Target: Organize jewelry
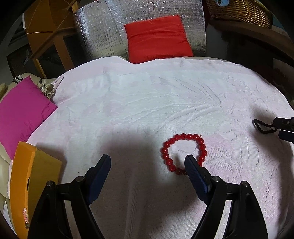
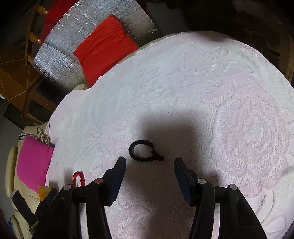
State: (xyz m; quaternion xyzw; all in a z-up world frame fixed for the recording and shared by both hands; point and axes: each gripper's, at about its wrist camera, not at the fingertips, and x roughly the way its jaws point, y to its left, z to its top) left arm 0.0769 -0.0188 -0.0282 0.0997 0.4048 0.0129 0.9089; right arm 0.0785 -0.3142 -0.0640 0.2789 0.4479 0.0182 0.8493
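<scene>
A red bead bracelet [image 1: 183, 153] lies flat on the white textured cloth [image 1: 147, 103]. My left gripper [image 1: 148, 160] is open and empty; its right finger [image 1: 193, 169] overlaps the bracelet's near edge. A black ring-shaped band [image 2: 144, 150] lies on the cloth just ahead of my open, empty right gripper [image 2: 149, 163]. The band also shows at the right of the left wrist view [image 1: 261, 126], with the right gripper's tip beside it. The bracelet shows small at the left in the right wrist view [image 2: 78, 178].
An orange box [image 1: 31, 183] stands at the cloth's near left edge, with something pink and beaded at its base. A magenta cushion [image 1: 22, 114] lies left, a red cushion [image 1: 158, 40] at the back against silver foil. A wicker basket [image 1: 238, 11] is at back right.
</scene>
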